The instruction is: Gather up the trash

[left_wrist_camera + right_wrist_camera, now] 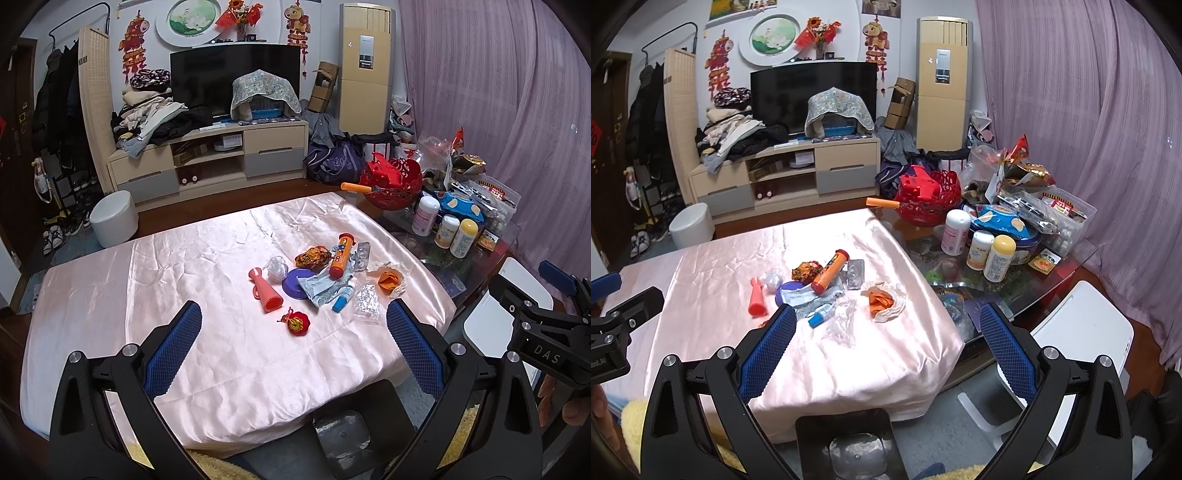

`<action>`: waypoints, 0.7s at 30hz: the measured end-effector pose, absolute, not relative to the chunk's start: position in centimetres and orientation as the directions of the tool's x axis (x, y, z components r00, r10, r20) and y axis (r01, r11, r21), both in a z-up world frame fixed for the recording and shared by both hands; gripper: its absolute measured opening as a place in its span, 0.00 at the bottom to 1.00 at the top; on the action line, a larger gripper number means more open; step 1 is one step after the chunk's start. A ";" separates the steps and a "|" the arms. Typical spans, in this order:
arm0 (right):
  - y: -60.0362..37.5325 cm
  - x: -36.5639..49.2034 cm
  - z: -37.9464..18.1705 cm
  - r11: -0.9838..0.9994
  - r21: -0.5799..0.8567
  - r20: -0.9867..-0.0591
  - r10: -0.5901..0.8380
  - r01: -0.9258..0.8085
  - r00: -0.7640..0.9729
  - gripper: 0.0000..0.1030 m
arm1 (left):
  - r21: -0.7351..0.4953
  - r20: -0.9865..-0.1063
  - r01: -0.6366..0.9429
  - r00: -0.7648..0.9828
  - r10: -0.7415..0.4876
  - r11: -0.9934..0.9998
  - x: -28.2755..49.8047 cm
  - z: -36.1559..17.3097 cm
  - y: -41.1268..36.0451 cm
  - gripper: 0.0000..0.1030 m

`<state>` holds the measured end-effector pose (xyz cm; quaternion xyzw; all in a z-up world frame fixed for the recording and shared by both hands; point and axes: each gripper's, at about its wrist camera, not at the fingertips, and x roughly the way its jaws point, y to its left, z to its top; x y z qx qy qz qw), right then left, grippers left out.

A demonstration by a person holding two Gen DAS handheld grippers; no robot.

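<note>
A heap of trash lies on the pink satin cloth (184, 280): an orange tube (340, 257), a crumpled brown wrapper (312, 256), a white wrapper (322, 290), clear plastic (365, 299), an orange scrap on tissue (390, 279), a purple lid (295, 282), a pink silicone brush (266, 291), a small blue bottle (340, 301) and a red charm (295, 322). My left gripper (293, 321) is open above the near table edge, short of the heap. My right gripper (888, 325) is open, with the heap (827, 280) ahead to its left. Both are empty.
A glass side table (1052, 273) at the right holds bottles (999, 258), snack bags and a red basket (929, 201). A white chair (1082, 332) stands at the near right. A white round bin (112, 218) sits on the floor beyond the table, before the TV cabinet (210, 155).
</note>
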<state>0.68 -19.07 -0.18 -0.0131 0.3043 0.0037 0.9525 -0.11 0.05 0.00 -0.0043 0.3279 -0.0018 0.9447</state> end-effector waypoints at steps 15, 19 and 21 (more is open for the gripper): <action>-19.1 0.6 0.0 1.000 -0.021 -0.577 0.002 -0.017 0.816 0.97 | -0.008 -0.617 -0.002 0.787 -0.004 1.000 -0.2 0.4 0.4 0.92; -18.9 0.6 0.2 1.000 -0.019 -0.575 0.004 -0.018 0.818 0.97 | -0.008 -0.616 -0.001 0.788 -0.005 1.000 -0.2 0.4 0.4 0.92; -18.8 0.6 0.3 1.000 -0.016 -0.574 0.005 -0.018 0.819 0.97 | -0.008 -0.616 -0.002 0.788 -0.004 1.000 -0.2 0.4 0.4 0.92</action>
